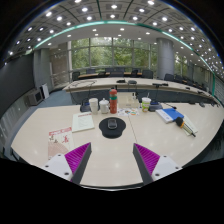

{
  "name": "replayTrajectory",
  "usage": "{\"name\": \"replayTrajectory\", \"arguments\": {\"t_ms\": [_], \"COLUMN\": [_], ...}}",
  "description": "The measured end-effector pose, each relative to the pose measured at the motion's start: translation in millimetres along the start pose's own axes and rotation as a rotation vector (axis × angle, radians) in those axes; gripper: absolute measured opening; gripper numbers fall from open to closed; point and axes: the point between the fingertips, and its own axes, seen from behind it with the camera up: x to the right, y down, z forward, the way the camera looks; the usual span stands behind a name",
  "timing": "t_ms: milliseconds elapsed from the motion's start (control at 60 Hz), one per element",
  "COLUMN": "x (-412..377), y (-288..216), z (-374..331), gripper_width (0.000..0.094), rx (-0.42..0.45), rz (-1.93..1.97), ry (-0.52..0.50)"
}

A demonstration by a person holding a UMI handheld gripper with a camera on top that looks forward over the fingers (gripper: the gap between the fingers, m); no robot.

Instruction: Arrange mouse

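Magenta pads (78,158) flank a wide-open, empty gripper (112,160) w/ the mouse (111,125) on its round mat (111,130) just ahead btwn the fingers, so overshooting could hit the cups (99,104) and red bottle (113,100) beyond.

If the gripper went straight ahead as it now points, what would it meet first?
Probably the mouse on its round mouse pad, just ahead of the open gripper; bare table lies before it, though depth is unclear.
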Motion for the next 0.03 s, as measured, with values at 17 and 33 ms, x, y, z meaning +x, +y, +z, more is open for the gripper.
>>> {"name": "replayTrajectory", "arguments": {"t_ms": [17, 33], "x": [0.8, 1.8], "y": [0.7, 1.1], "z": [-0.7, -1.4], "gripper_width": [0.0854, 0.0857], "rx": [0.002, 0.002], "rz": [-0.001, 0.0], "ry": [0.001, 0.003]}}
